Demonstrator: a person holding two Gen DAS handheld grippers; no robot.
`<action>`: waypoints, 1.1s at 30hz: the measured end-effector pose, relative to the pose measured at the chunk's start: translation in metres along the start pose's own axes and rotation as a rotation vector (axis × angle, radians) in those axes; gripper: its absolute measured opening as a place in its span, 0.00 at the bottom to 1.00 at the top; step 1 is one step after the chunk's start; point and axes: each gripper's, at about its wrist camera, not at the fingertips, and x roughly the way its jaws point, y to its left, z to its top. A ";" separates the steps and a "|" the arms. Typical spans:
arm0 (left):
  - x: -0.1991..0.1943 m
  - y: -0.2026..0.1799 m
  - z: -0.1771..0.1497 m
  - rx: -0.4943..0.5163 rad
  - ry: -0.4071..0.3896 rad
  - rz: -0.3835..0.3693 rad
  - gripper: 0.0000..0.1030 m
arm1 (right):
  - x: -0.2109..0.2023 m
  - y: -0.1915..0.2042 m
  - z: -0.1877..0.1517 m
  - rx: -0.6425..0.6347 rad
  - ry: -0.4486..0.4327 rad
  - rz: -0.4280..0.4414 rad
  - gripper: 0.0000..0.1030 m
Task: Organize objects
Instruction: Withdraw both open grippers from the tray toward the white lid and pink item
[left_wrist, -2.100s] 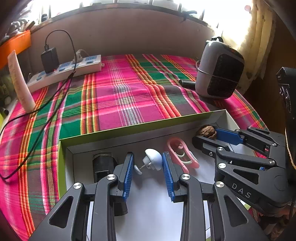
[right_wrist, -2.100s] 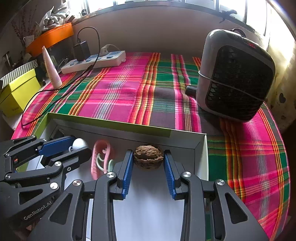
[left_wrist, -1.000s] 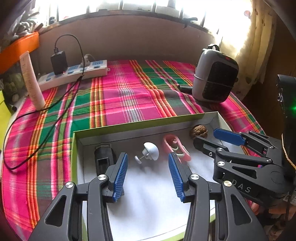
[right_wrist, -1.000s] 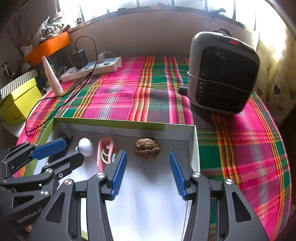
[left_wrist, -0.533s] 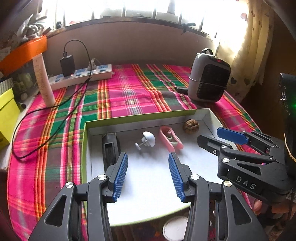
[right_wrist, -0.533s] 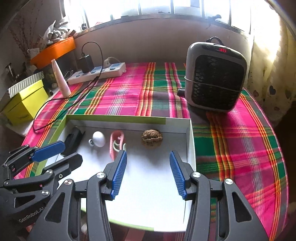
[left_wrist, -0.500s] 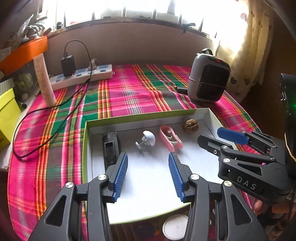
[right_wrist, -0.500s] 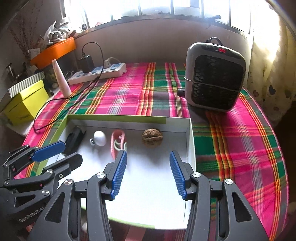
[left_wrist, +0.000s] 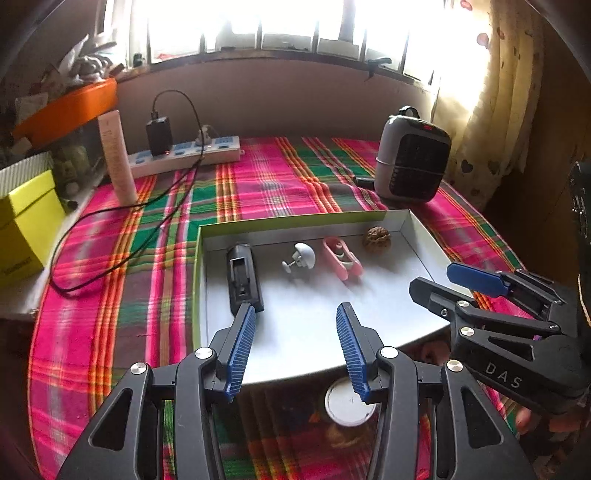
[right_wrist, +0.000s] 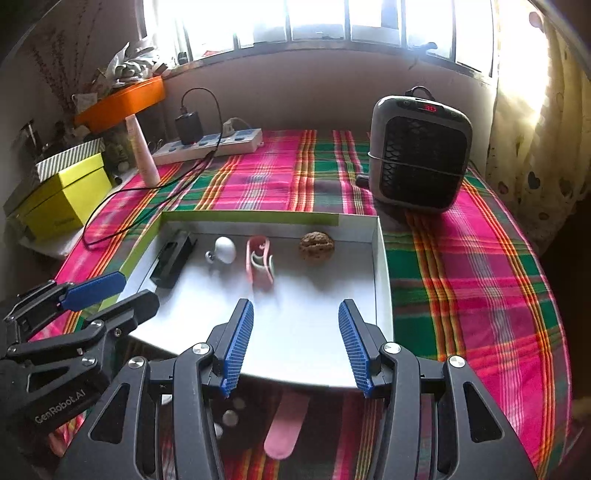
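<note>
A shallow white tray (left_wrist: 419, 245) with a green outer rim lies on a table covered by a pink and green plaid cloth (left_wrist: 258, 184). Along the tray's far wall four things sit in a row, apart from one another: a black clip-like device (left_wrist: 242, 278) at the left, a small white knob (left_wrist: 303, 256), a pink clip (left_wrist: 341, 256), and a walnut (left_wrist: 376, 238) near the right corner. The black device is dark and its details are hard to read.

The left gripper (left_wrist: 295, 347) hangs over the tray's near edge, its blue pads parted with nothing between them. The right gripper (right_wrist: 295, 345) is likewise parted and empty over the near part of the tray; in the left view only its tips show at the right, and a little of a hand under it at the frame edge.

The tray's near edge hangs past the cloth. Below it, partly hidden by the gripper arms, are a round white lid (left_wrist: 347, 404) and a pink flat strip (right_wrist: 286, 424); what they belong to cannot be told.

Behind the tray stand a grey heater (right_wrist: 419, 153), a power strip (left_wrist: 184, 157) with a black charger plugged in, and a pale tube (left_wrist: 118, 158). A yellow box (right_wrist: 62, 197) is cut off at the left. The window is blown out to white.
</note>
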 end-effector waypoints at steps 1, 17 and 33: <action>-0.002 0.000 -0.002 0.003 -0.004 0.002 0.43 | -0.002 0.000 -0.002 0.001 -0.002 0.000 0.48; -0.022 0.008 -0.032 -0.055 0.001 -0.033 0.43 | -0.020 0.004 -0.029 -0.009 -0.004 -0.005 0.48; -0.022 0.011 -0.060 -0.076 0.046 -0.117 0.44 | -0.029 0.000 -0.056 -0.013 0.001 -0.013 0.48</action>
